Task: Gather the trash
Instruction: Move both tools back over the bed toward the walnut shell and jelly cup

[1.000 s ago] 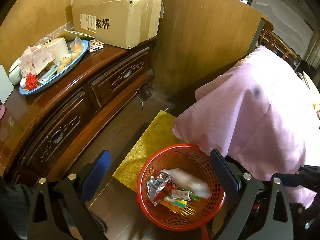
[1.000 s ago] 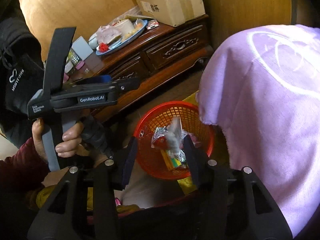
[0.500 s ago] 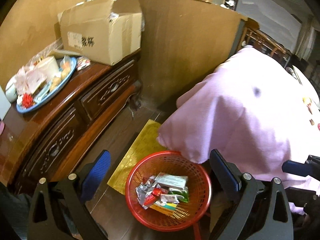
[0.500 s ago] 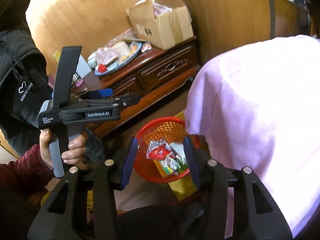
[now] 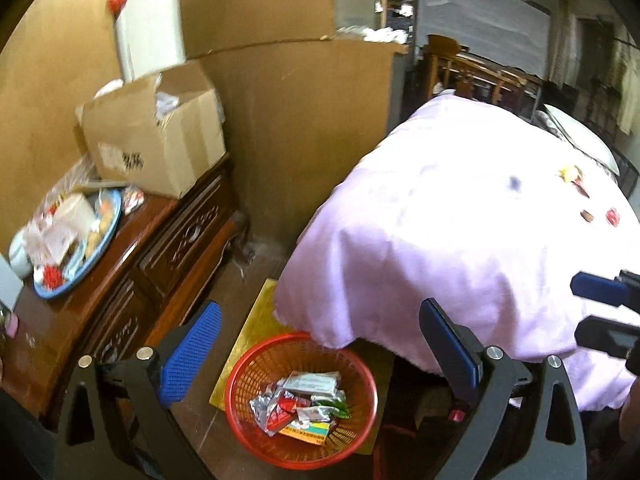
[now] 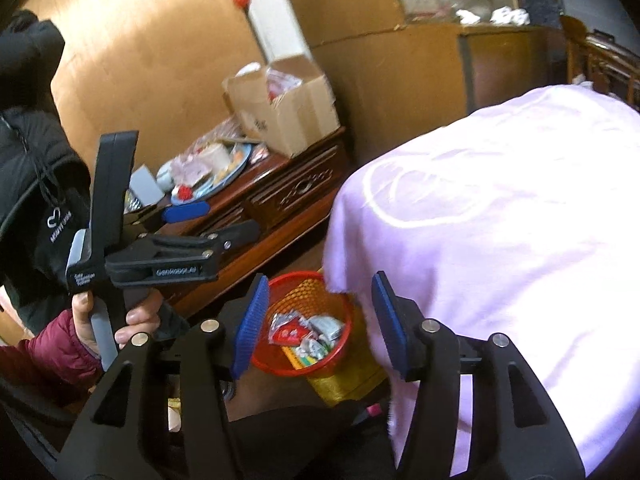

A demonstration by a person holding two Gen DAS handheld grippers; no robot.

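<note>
While both tools hang above the floor, the red basket (image 5: 301, 400) sits on the floor at the corner of the pink-covered bed (image 5: 460, 248), partly on a yellow mat (image 5: 256, 328). Trash is in the basket: foil and plastic wrappers (image 5: 296, 400), red, silver and green, plus a flat yellow-green packet.

Left tool (image 5: 320, 348): jaws spread wide, nothing between the blue pads, basket visible through the gap below. Released.

Right tool (image 6: 316, 328): jaws opening, nothing between the pads; the basket (image 6: 308, 320) shows in the gap well below them. Not gripping.

The right wrist view also shows the left tool from the side (image 6: 172, 256), gripped by a hand (image 6: 116, 320) in a maroon sleeve; the left wrist view shows the right tool's blue pad tips at the right edge (image 5: 604, 304), over the bedcover.

More small litter lies on top of the bed, far right: a yellow scrap (image 5: 570, 172) and red pieces (image 5: 612, 216), too small to identify.

Dark wooden surface (image 5: 100, 280) with carved drawers stands left of the basket. On it: a blue tray (image 5: 80, 276) piled with food and wrappers, and an open cardboard box (image 5: 156, 148) against the brown wall panel. Left view is motion-blurred.
</note>
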